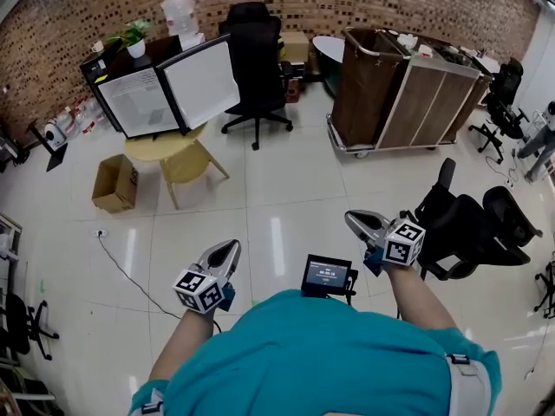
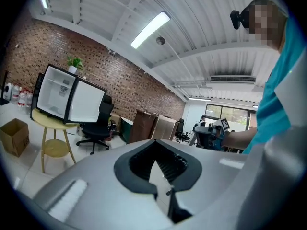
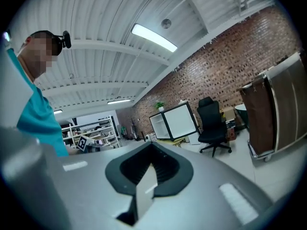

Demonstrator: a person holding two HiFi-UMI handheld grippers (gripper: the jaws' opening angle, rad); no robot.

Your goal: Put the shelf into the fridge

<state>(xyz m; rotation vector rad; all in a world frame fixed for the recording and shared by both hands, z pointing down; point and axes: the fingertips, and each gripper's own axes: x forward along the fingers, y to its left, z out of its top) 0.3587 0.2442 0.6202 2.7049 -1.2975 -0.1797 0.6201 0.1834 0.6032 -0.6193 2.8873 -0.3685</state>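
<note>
Seen from above, a person in a teal shirt stands on a glossy pale floor in a brick-walled room, holding a tool in each hand at waist height. The left gripper and the right gripper both have their jaws pressed together with nothing between them. The shelf cannot be made out in any view, and neither tool carries it. The fridge, a small white-lined unit, sits well apart across the room on a round yellow table. Its door is swung wide open toward the person. Its inside is too small to tell whether a shelf already sits there. Several risks seem likely from here. A dark cable trails over the floor on the left and a cardboard box stands just beside the table, so either could catch a foot. The table has thin legs, so a hard push into the fridge could rock it. The open door could be knocked by an arm, and closed jaws cannot take hold of a shelf until they spread.
</note>
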